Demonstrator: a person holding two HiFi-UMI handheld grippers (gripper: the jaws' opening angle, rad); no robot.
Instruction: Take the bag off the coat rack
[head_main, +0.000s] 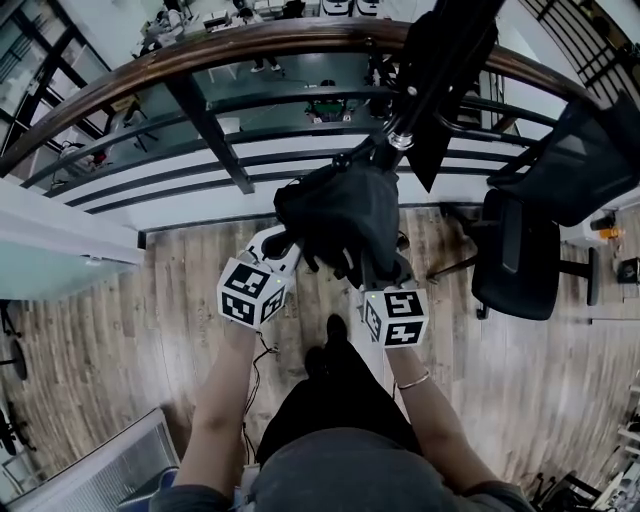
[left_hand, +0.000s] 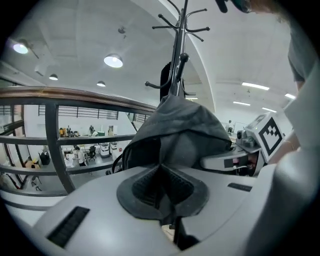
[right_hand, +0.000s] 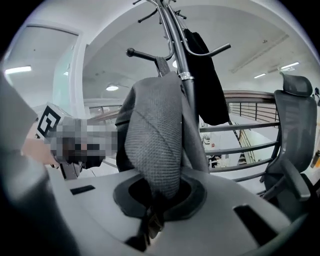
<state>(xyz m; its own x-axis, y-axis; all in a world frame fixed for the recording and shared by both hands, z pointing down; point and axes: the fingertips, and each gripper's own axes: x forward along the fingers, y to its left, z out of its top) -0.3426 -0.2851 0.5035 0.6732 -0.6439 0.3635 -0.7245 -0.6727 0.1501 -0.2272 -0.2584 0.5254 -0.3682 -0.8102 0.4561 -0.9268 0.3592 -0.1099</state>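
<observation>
At frame centre, the bag (head_main: 345, 212): dark grey fabric, bunched up between the two claws in the head view. Its top reaches the pole of the coat rack. In the right gripper view its strap runs up to a hook arm of the rack, so it is not yet off.
Left claw (left_hand: 161, 192): jaws together, pinching a fold of the bag's fabric. In the head view it comes in from the lower left and meets the bag's left edge.
Right claw (right_hand: 155, 202): jaws together on a hanging lobe of the bag's woven fabric. In the head view it sits at the bag's lower right edge.
Coat rack (right_hand: 176, 47): dark metal pole with curved hook arms, in the upper middle of both gripper views.
Dark garment (right_hand: 205, 85): hangs from the rack, right of the pole and behind the bag.
Railing (head_main: 230, 48): curved wooden handrail over dark bars, across the top of the head view, beyond the rack.
Office chair (head_main: 520, 255): black, right of the bag and apart from it.
Floor (head_main: 130, 320): wood planks, lower half of the head view.
Forearms (head_main: 225, 400): both run up from the bottom edge to the claws, with a bracelet (head_main: 413, 380) on the right wrist.
</observation>
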